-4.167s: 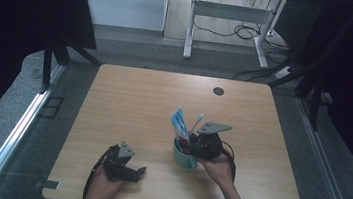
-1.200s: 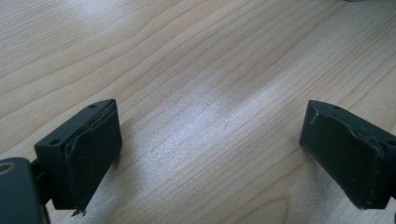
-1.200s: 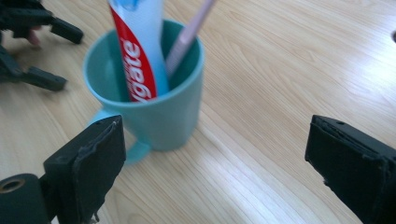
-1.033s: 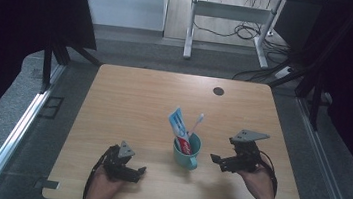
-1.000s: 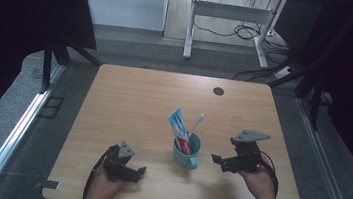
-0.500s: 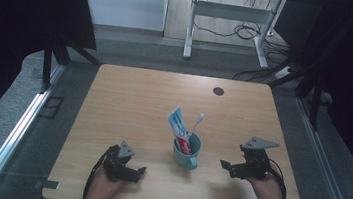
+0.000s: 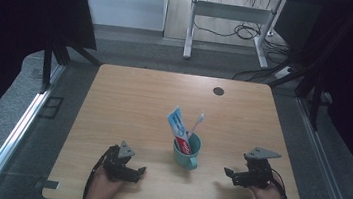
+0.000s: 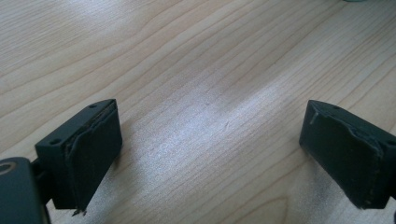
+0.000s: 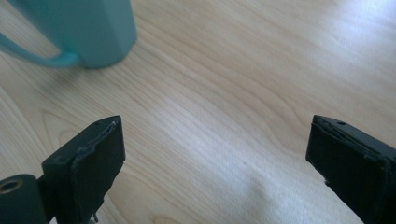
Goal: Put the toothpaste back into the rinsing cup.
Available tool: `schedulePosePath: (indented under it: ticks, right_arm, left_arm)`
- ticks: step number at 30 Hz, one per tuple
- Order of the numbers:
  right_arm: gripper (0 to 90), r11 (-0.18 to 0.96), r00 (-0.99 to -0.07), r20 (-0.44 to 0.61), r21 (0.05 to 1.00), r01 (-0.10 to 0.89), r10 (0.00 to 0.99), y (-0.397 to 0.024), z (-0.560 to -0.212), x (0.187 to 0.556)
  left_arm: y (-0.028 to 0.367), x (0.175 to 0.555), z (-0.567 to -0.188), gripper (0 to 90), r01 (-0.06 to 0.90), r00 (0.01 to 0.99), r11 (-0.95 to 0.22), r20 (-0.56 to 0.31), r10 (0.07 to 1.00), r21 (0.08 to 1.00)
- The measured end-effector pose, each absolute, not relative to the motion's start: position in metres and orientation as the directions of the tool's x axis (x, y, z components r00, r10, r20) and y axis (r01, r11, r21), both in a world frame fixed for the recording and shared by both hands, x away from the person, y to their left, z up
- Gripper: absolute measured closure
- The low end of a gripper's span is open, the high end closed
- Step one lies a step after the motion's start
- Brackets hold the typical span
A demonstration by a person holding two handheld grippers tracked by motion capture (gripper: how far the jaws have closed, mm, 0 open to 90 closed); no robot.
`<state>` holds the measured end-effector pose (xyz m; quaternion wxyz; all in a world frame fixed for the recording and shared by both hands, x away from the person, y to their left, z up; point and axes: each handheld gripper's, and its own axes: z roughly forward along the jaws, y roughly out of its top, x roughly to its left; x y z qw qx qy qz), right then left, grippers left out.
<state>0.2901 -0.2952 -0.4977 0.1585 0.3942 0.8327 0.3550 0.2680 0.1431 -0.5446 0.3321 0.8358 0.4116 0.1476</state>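
Note:
A teal mug (image 7: pixel 187 152) stands near the front middle of the wooden table (image 7: pixel 139 95), its base and handle in the right gripper view (image 9: pixel 88 28). Inside it lean a toothpaste tube (image 7: pixel 179 125) and a white toothbrush (image 7: pixel 196 123). My right gripper (image 7: pixel 230 173) rests low at the front right, well clear of the mug, open with bare wood between its jaws (image 9: pixel 215 163). My left gripper (image 7: pixel 138 171) lies at the front left, open over bare wood (image 8: pixel 210 154).
A dark round cable hole (image 7: pixel 218 91) sits near the table's far right edge. Beyond the table stand a white desk frame (image 7: pixel 224 14) and floor cables (image 7: pixel 252 32). Dark curtains hang on both sides.
My right gripper let go at the mug and drew back to the right and toward the front edge. The mug, tube and brush stay put. The left gripper has not moved.

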Motion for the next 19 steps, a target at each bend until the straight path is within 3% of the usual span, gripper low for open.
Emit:
schedulePosePath:
  ticks: [19]
  right_arm:
    - [2.4, 0.427, -0.608, 0.004, 0.707, 0.563, 0.794, -0.303, -0.543, 0.282]
  left_arm:
    - [0.143, 0.268, -0.545, 5.6, 0.59, 0.618, -0.441, -0.026, 0.786, 0.676]
